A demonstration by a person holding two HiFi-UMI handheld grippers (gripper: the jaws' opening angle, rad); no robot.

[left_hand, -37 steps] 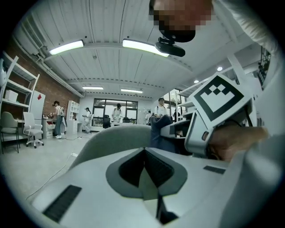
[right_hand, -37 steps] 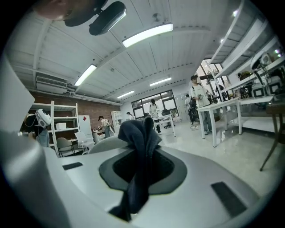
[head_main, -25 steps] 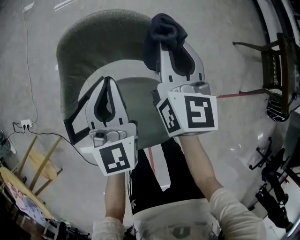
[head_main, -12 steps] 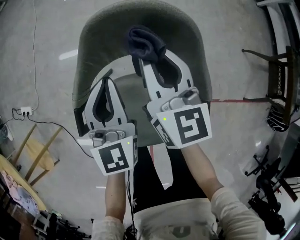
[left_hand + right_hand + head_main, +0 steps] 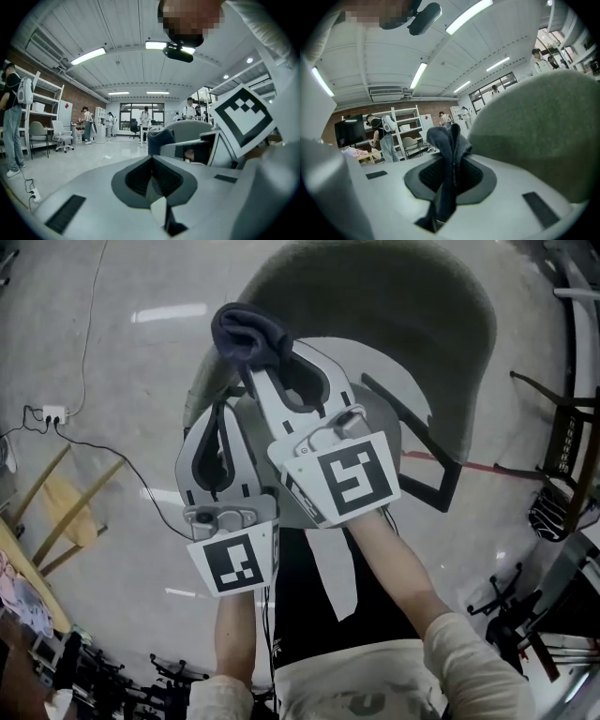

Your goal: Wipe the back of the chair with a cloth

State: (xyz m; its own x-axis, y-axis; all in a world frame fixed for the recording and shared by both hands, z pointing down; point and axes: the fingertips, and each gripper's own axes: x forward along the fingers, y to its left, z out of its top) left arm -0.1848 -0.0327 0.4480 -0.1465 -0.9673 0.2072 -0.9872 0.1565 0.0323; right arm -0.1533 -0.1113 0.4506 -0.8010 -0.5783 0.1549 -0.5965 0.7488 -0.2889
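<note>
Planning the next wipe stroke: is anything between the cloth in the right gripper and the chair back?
Nothing visible. The right gripper is shut on the cloth, which sits right beside the chair back at its edge. The left gripper sits lower, off that path.

Dark cloth held beside a grey-green chair back.
A dark navy cloth (image 5: 246, 332), bunched into soft folds, is pinched between the jaws of my right gripper (image 5: 261, 367), with its top bulging past them. It sits just beside the left edge of the chair (image 5: 384, 306) back, which is rounded and upholstered; I cannot tell whether they touch.
</note>
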